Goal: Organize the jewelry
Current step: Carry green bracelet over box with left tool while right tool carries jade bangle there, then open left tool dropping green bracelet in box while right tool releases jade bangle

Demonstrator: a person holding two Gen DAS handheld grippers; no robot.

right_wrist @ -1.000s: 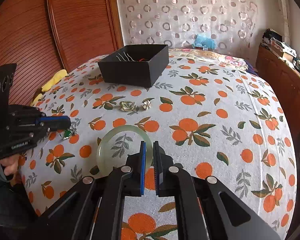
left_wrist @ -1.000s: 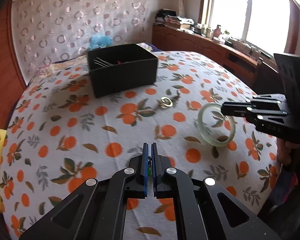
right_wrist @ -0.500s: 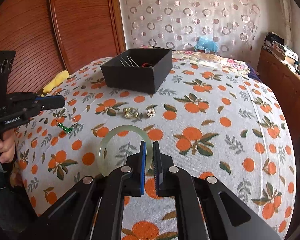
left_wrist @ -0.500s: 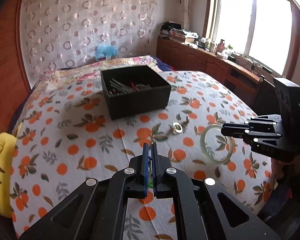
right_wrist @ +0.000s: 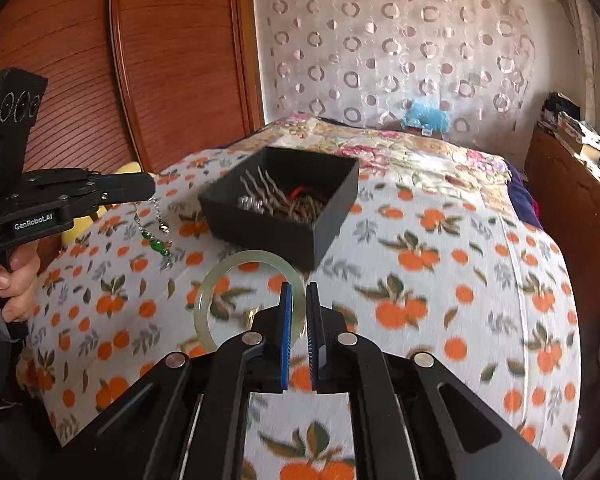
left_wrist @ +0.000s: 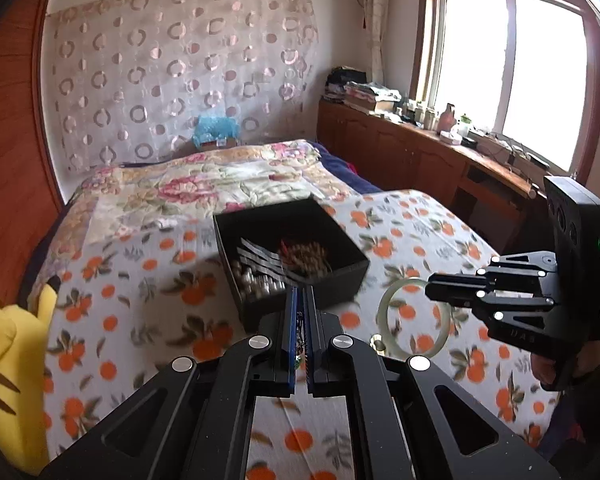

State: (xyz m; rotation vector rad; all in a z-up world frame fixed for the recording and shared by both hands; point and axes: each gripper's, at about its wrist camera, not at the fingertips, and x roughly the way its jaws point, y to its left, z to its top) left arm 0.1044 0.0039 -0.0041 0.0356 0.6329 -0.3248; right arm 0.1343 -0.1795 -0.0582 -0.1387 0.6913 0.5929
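Observation:
A black open box [left_wrist: 290, 246] with hairpins and beads inside stands on the orange-print bedspread; it also shows in the right wrist view [right_wrist: 284, 204]. My left gripper [left_wrist: 301, 300] is shut on a green bead chain [right_wrist: 154, 236], which dangles below it, left of the box. My right gripper [right_wrist: 297, 296] is shut on a pale green jade bangle [right_wrist: 220, 280], held above the bed in front of the box. The bangle also shows in the left wrist view [left_wrist: 386, 312], right of the box.
A yellow plush toy [left_wrist: 4, 364] lies at the bed's left edge. A wooden cabinet [left_wrist: 428, 160] with clutter runs under the window on the right. A gold ring [left_wrist: 377, 343] lies on the spread below the bangle.
Both grippers have risen and moved toward the black box. The green chain has been lifted off the bedspread and now hangs in the air. The bangle moved along with the right gripper.

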